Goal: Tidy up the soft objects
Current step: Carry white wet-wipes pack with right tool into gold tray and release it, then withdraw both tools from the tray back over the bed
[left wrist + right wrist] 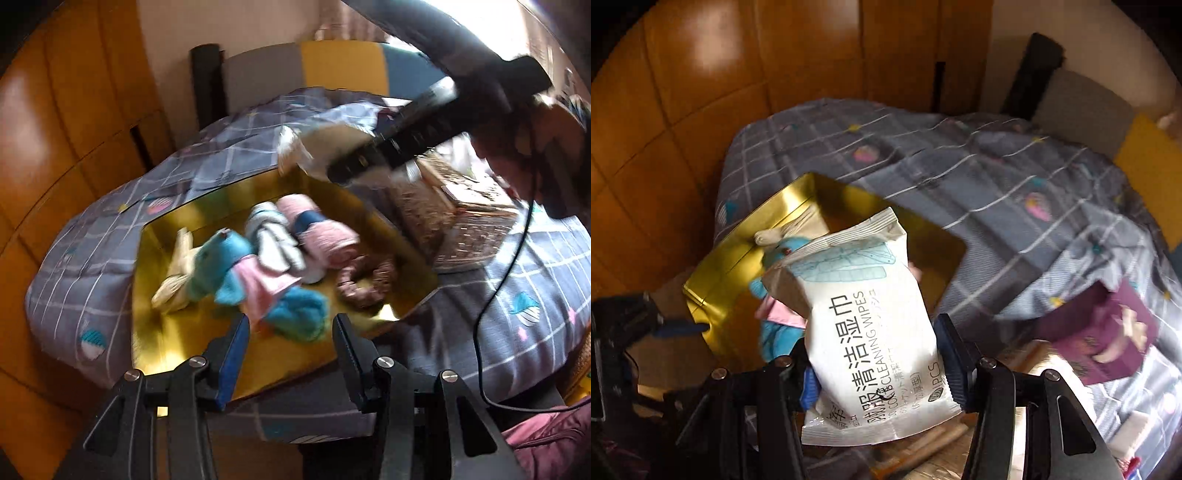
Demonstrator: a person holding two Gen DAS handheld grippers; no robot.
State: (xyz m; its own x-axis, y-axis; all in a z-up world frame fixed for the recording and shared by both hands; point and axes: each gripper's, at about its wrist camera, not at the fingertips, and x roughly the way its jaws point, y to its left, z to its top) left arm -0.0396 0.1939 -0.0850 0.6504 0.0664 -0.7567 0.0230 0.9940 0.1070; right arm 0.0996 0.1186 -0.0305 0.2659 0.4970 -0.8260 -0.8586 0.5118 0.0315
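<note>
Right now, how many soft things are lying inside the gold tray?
5: cream bundle at the left end, blue plush toy beside it, grey-white roll, pink roll, and brownish scrunchie at the right end of the gold tray. Others may be hidden.

Both claws are matte black frames with silver round screws at the joints. The left claw (291,354) has blue pads inside its fingers (232,360); the right claw (875,365) has blue ribbed pads too. A thin black cable (480,332) trails behind the right claw.

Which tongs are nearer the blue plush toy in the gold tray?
Left. The left tongs hover open just short of the blue plush toy; the right tongs, gripping a wipes pack, are over the tray's far side.
</note>
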